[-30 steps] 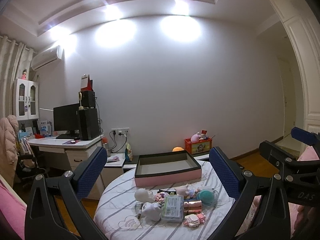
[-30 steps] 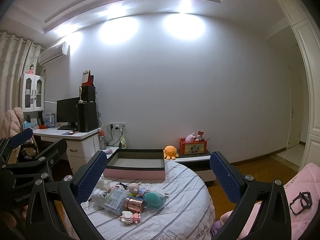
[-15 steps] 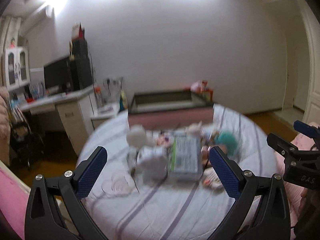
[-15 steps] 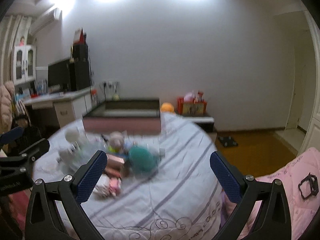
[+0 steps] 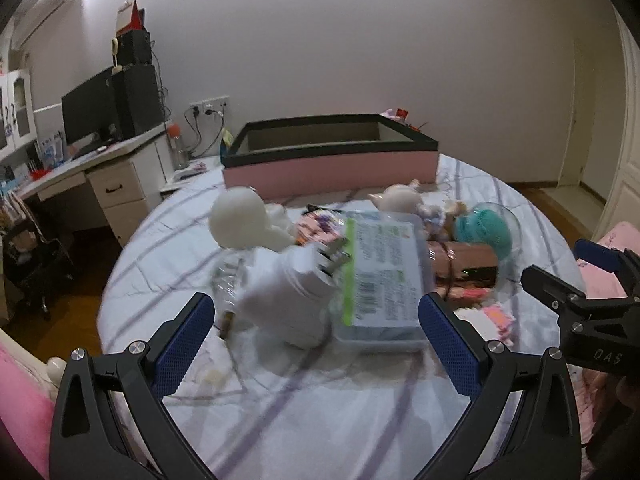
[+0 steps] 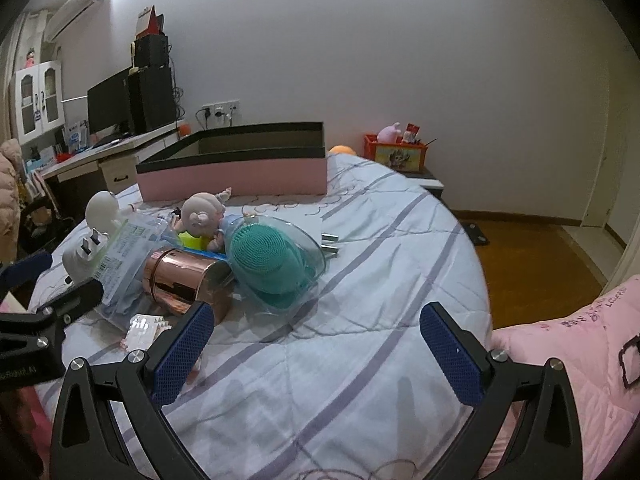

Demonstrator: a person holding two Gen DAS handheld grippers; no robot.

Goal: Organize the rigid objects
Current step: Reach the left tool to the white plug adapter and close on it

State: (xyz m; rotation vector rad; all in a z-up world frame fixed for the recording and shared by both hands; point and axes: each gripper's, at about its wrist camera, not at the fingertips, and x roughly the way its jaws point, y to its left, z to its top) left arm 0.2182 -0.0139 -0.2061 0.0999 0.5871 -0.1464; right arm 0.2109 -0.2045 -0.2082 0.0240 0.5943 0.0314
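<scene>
Change: both cameras looked mostly at the wall 1 s ago; now they tilt down and sit much nearer to the pile on the bed (image 6: 360, 320). I judge this is the approach – nothing is picked yet.
Left gripper (image 5: 316, 344): fingers spread wide, nothing between them; aimed at the white plug adapter (image 5: 288, 292) and the flat plastic box (image 5: 380, 276), which touch each other.
Right gripper (image 6: 316, 352): also spread wide and empty, just in front of the copper can (image 6: 184, 280) and the teal brush in its clear shell (image 6: 272, 264).
Task things: all in one heap near the middle of the bed, approx. between the grippers and the pink box (image 5: 328, 160). Box looks empty as far as its inside shows.
Other things: white doll head (image 5: 240, 220), small doll (image 6: 200, 216), pink-white block toy (image 6: 140, 330) – soft or rigid, I cannot tell for all.
In the way: items overlap, so lifting one may drag its neighbour. Left view is blurred.
</scene>
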